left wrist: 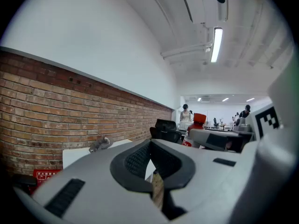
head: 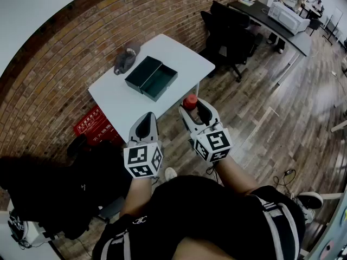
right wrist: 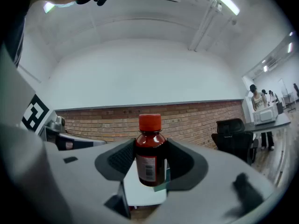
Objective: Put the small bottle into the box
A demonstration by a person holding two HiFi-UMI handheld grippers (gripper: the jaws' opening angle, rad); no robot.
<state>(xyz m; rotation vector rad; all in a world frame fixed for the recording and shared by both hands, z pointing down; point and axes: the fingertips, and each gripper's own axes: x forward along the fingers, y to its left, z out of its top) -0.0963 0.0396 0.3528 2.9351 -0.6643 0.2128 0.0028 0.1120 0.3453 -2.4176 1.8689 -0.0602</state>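
A small dark-red bottle (right wrist: 150,155) with a red cap (head: 190,102) stands upright between the pads of my right gripper (head: 191,108), which is shut on it. The same bottle (left wrist: 197,123) shows past my left jaws. An open dark-green box (head: 151,78) lies on the white table (head: 187,60), beyond both grippers. My left gripper (head: 145,124) hangs just off the table's near edge with its pads together and nothing between them. Both grippers are short of the box.
A grey cap-like object (head: 126,59) lies on the table beside the box. A red crate (head: 95,126) sits under the table by the brick wall. Black office chairs (head: 230,31) stand to the right. A dark bag (head: 59,183) is on the floor at left.
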